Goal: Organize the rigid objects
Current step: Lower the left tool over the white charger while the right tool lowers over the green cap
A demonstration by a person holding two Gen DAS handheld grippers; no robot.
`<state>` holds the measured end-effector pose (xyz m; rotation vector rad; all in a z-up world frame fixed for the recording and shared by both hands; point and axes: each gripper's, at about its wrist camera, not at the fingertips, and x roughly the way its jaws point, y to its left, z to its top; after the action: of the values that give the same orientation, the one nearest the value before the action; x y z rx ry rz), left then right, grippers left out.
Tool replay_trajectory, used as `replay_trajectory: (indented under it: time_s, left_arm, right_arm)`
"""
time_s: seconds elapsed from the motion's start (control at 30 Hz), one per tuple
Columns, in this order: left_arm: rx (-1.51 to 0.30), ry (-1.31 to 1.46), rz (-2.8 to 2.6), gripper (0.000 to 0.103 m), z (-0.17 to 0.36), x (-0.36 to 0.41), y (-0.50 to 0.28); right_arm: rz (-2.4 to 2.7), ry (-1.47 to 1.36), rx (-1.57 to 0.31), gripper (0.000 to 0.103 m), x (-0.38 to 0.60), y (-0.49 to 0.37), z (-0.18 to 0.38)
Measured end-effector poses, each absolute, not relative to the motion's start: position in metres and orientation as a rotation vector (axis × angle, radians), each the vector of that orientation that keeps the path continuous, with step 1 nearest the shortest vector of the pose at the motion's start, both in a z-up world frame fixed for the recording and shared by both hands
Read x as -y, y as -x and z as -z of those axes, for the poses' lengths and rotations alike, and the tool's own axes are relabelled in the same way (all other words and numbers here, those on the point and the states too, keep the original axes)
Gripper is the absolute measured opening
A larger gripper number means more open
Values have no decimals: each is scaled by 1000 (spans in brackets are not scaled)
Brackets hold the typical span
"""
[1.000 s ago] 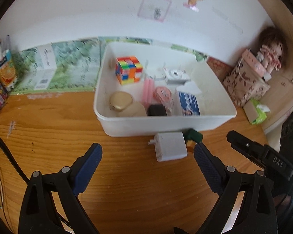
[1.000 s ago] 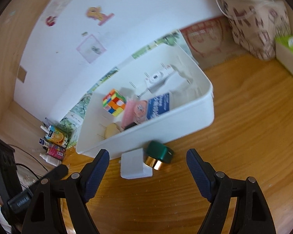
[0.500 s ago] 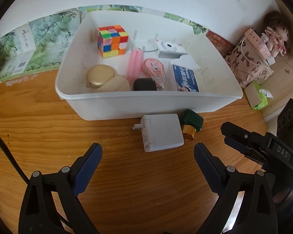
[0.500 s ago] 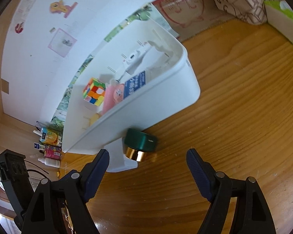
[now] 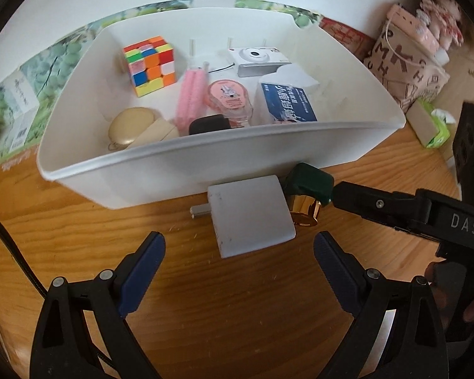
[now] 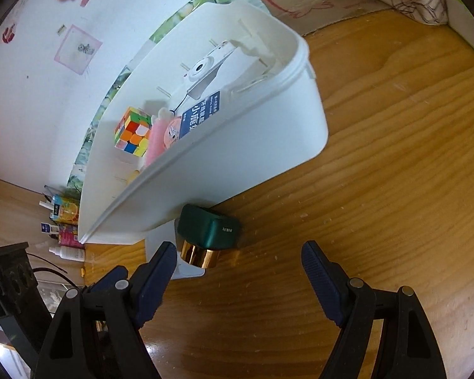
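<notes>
Both claws have come down and closer to the two things outside the bin since a second ago, so these now fill more of each view. My left claw [image 5: 238,254] hangs open just short of the white charger [image 5: 251,214], nothing between its pads. My right claw [image 6: 238,263] is also open and empty, with the green bottle [image 6: 207,235] with a gold cap lying on its side just beyond its fingertips.

Charger and bottle lie side by side, touching, on the wooden table [image 5: 224,309], against the front wall of the white bin [image 5: 180,170].

My left view looks down into the bin: a colour cube [image 5: 150,64], a pink brush [image 5: 191,99], a white camera [image 5: 257,60], a blue-and-white box [image 5: 287,104], a cream case [image 5: 132,128] and a black item at the front wall. It also catches one finger of my right claw reaching in beside the bottle.

My right view shows the charger mostly hidden behind its own left finger and the bottle, but it shows juice cartons [image 6: 64,213] against the wall to the left.
</notes>
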<state>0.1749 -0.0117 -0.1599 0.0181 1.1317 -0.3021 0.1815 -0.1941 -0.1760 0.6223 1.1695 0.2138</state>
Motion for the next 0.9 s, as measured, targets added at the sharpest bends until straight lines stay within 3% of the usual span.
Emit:
replay_trajectory:
  time_s: [0.5,0.9]
  left_arm:
    - [-1109,-129,250,93,177,28,-185]
    - [-1123,-38,319,66,182,24,-185]
  right_arm:
    - [-254,-513,-1168,82,185,-200,179]
    - [-241,-461,-1165,82,170,-201,177]
